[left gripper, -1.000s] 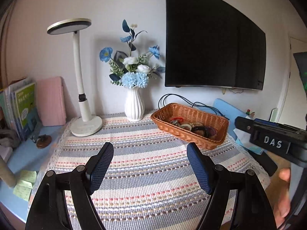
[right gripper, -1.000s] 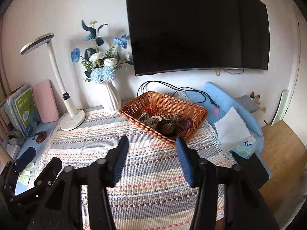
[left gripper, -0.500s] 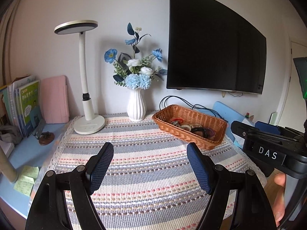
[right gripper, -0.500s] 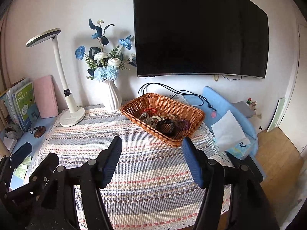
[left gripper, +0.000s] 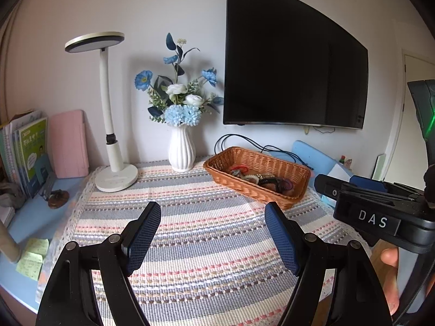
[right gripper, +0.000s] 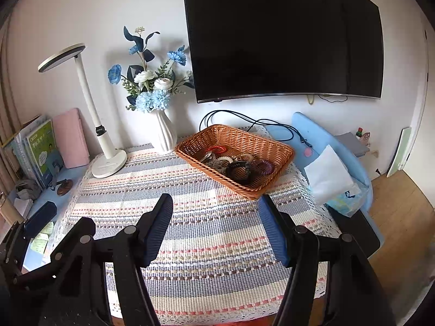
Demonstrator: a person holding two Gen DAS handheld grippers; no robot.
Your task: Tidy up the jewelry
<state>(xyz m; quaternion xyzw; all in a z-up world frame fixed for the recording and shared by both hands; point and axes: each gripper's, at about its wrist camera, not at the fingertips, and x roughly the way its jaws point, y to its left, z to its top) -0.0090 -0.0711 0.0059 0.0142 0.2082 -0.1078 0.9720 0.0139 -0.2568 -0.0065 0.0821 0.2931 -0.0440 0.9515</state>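
Fingers [left gripper: 144, 231] of the left gripper [left gripper: 213, 233] stand wide apart with nothing between them, hovering over the striped cloth [left gripper: 201, 217] that covers the worktop. The right gripper [right gripper: 214, 226] hangs over the same cloth, its fingers [right gripper: 159, 225] also spread and empty — its body shows at the right edge of the left wrist view, lettered DAS, with part of a hand [left gripper: 391, 269] beneath it. Beyond both, near the far right corner of the cloth, sits a wicker basket [right gripper: 274, 146]. In it lies the jewelry [right gripper: 239, 164] in a loose heap — a red ring-shaped piece, a pale coiled band, a black band, a purple coiled one; the rest is too tangled to tell. Just left of the basket stands a white vase [right gripper: 164, 133] of blue and white flowers, and further left a white desk lamp [right gripper: 100, 141].
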